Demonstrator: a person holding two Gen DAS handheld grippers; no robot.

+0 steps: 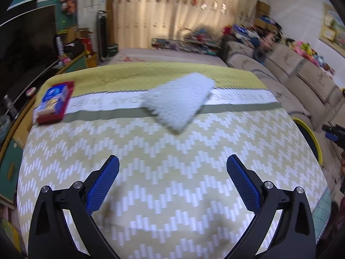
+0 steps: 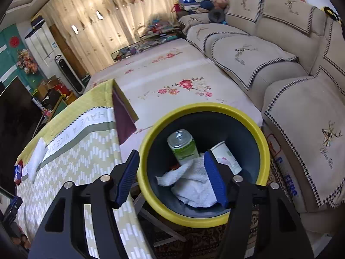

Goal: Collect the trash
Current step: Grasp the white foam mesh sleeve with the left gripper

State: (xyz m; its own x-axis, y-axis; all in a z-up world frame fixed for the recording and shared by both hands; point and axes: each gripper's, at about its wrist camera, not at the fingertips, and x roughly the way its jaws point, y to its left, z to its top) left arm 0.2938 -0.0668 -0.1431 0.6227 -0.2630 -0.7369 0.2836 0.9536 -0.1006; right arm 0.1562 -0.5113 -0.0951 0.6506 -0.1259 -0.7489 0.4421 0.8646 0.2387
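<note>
R gripper (image 2: pixel 171 173) tilted down over bin (image 2: pixel 264 151), jaws apart, empty; L gripper (image 1: pixel 172 181) above table (image 1: pixel 151 151), jaws wide.

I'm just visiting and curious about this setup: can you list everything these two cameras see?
Bin: one, yellow rim, dark inside, beside table.
Can: one, green-white, in bin.
Paper cup: one, white, in bin.
Crumpled tissue: one, white, in bin.
Folded cloth: one, pale grey, on tablecloth.
Snack box: one, red-blue, table's far left.
Tablecloth: one, yellow-white zigzag.
Sofa: one, beige.
Left gripper: open, empty.
Right gripper: open, above bin.
</note>
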